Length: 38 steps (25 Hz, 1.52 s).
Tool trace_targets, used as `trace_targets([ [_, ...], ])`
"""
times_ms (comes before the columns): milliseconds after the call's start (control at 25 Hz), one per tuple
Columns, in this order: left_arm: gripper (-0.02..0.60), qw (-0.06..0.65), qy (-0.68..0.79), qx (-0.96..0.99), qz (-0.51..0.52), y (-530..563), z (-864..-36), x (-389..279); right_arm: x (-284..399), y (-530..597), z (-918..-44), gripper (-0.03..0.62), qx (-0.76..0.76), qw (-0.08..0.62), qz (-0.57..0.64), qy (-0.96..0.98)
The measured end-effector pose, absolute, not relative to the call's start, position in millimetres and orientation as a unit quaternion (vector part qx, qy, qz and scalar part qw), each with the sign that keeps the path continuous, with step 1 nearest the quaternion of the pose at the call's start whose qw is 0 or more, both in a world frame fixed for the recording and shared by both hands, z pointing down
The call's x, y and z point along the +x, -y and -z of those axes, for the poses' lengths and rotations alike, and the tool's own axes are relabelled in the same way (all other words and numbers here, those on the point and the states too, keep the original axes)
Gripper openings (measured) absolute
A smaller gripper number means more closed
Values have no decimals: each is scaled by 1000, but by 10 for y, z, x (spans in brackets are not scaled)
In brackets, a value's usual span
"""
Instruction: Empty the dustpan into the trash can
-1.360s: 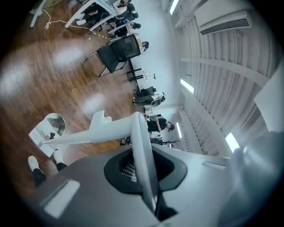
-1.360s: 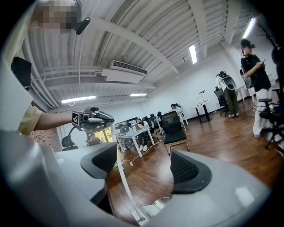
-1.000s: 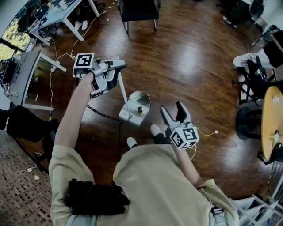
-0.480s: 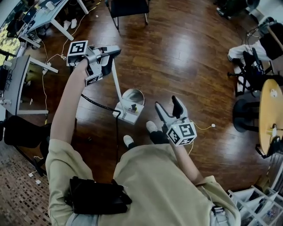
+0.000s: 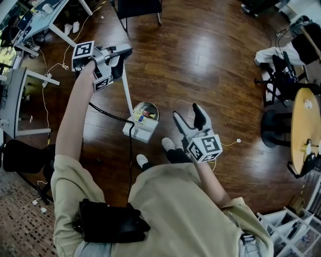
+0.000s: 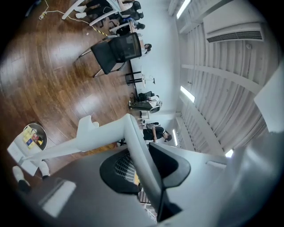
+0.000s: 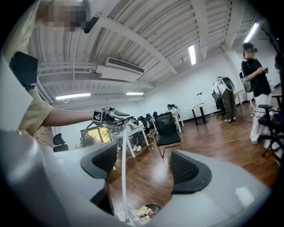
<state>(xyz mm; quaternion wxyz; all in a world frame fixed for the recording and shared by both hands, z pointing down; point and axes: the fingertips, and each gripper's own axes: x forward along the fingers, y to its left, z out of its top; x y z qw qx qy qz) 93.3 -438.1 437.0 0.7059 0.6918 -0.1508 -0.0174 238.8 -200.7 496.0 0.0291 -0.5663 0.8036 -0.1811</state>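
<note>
Dark wooden floor (image 5: 210,65), open office, seen from above.

1. left gripper (image 5: 121,53): at 10 o'clock of the person, arm stretched out. Jaws narrow and just now easing apart. The pads sit on either side of the top of the dustpan handle (image 5: 128,90), which lies between them.

2. dustpan handle: white and thin. It runs from the gripper toward 6 o'clock, leaning, down to the dustpan (image 5: 139,132).

3. dustpan: white, low at mid-floor, just ahead of the person's shoes (image 5: 168,144). It lies at 7 o'clock of the trash can (image 5: 154,106), right against it. Whether it rests on the rim cannot be told.

4. trash can: small and round with a shiny wall. Yellow and coloured wrappers (image 5: 144,114) lie inside.

5. right gripper (image 5: 186,112): at 3 o'clock of the trash can, near it but apart. Jaws wide, nothing between the pads; in the right gripper view only floor and a chair show through the gap.

6. black cable (image 5: 108,114): runs from under the left forearm toward the near side of the dustpan.

7. Surroundings: black office chair (image 5: 138,7) at 12 o'clock, grey desk (image 5: 11,100) at 9 o'clock, round yellow desk (image 5: 303,135) at 3 o'clock.
</note>
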Motion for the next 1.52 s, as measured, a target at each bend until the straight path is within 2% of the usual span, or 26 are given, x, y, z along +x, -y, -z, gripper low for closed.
trace_targets([
  [560, 67, 706, 153, 691, 33, 4441, -4363, 920, 2431, 2208, -4976, 367, -549, 30, 187, -814],
  [720, 67, 691, 125, 711, 30, 4001, -4240, 834, 2396, 2233, -4962, 367, -541, 35, 192, -818],
  [920, 60, 656, 100, 748, 9, 3044, -4096, 417, 2172, 2246, -4976, 367, -516, 39, 194, -833],
  [1080, 41, 619, 111, 776, -52, 2269, -4157, -34, 1861, 2241, -4970, 367, -489, 37, 193, -850],
  [1360, 9, 549, 220, 789, -164, 1384, -4439, -855, 1217, 2081, -4869, 367, -444, 39, 193, -874],
  [1520, 16, 492, 255, 811, -186, 1062, -4444, -1138, 787, 1993, -4846, 365, -409, 32, 194, -891],
])
